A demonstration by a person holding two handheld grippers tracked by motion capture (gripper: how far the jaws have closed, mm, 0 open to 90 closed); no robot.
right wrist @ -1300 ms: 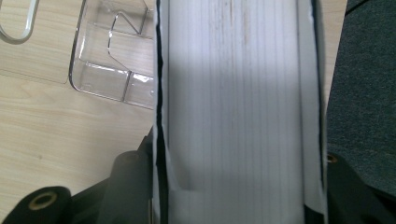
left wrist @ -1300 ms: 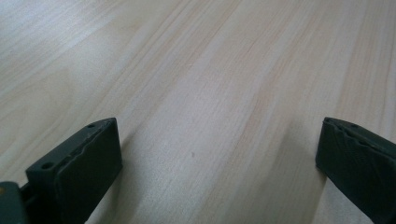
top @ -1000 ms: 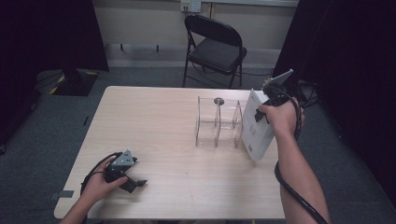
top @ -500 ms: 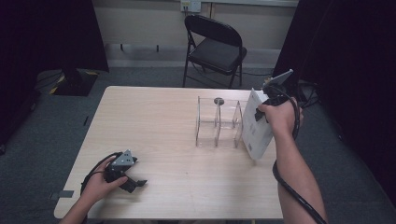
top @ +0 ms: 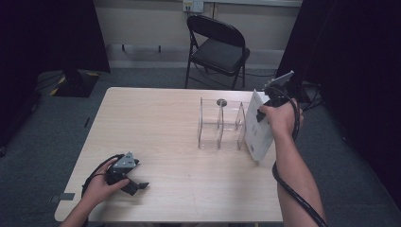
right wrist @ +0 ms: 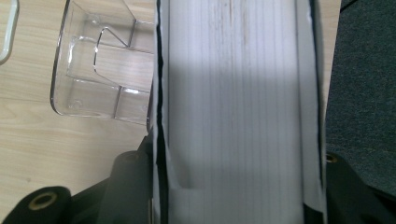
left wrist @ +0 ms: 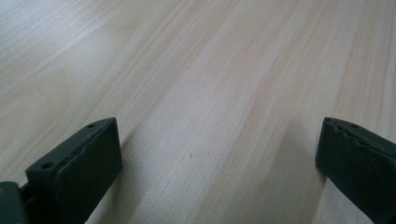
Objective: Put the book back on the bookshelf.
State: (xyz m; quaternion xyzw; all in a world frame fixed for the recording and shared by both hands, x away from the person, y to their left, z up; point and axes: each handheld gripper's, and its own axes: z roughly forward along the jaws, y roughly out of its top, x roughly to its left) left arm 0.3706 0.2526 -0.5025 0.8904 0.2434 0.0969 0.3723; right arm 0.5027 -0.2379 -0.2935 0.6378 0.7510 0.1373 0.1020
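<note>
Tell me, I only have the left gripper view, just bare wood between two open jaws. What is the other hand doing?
Observer: The right gripper is clamped on a thick white book at the table's right edge.
Operator: Is the book lying flat?
Observer: No, it stands tilted, its lower corner on the table.
Operator: Anything near it?
Observer: A clear plastic rack stands right beside it, its slots empty.
</note>
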